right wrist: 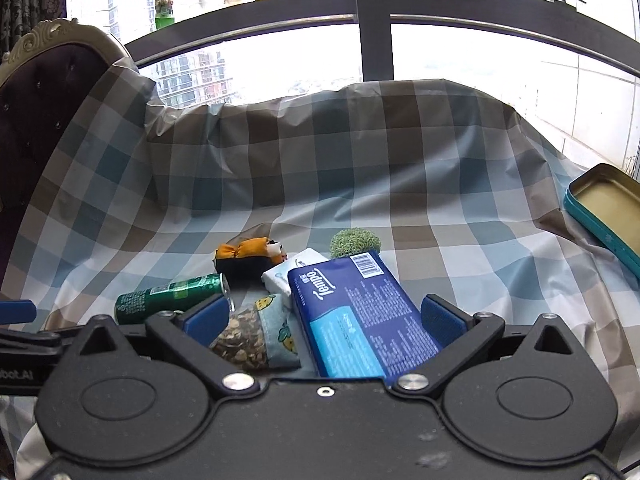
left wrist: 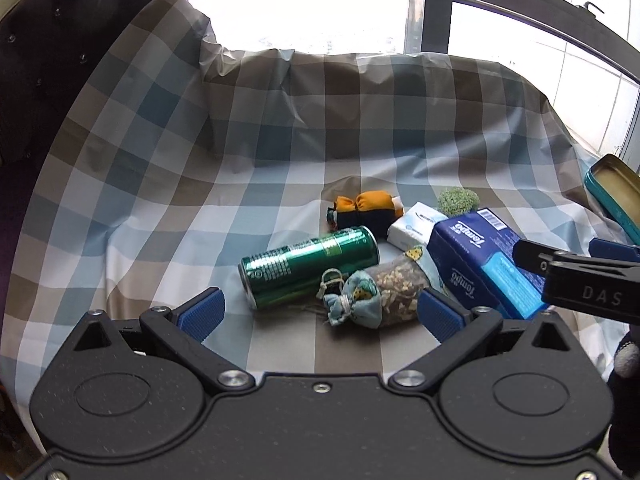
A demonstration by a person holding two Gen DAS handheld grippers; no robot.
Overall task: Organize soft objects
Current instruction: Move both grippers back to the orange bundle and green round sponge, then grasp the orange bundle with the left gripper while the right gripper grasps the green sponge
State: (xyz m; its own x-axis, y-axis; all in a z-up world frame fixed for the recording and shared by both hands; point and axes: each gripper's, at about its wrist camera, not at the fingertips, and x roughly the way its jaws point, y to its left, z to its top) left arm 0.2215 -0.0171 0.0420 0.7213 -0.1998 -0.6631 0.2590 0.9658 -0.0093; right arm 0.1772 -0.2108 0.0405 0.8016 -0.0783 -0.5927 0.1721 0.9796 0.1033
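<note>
A pile lies on the checked cloth point(left wrist: 280, 184): a green can point(left wrist: 308, 268) on its side, a drawstring sachet pouch point(left wrist: 376, 294), a blue Tempo tissue pack point(left wrist: 480, 264), a small white tissue pack point(left wrist: 414, 226), an orange and black plush point(left wrist: 366, 212) and a green pom ball point(left wrist: 458, 200). My left gripper point(left wrist: 320, 314) is open, its jaws either side of the pouch and the can's end. My right gripper point(right wrist: 324, 320) is open over the blue Tempo pack point(right wrist: 360, 316) and the pouch point(right wrist: 256, 334). The can point(right wrist: 172, 296), plush point(right wrist: 250, 258) and ball point(right wrist: 354, 242) lie beyond.
An open teal tin point(right wrist: 608, 212) sits at the right edge of the cloth. A tufted dark chair back point(right wrist: 36, 112) rises on the left. A window rail point(right wrist: 360, 16) runs behind. The cloth rises into a fold at the back.
</note>
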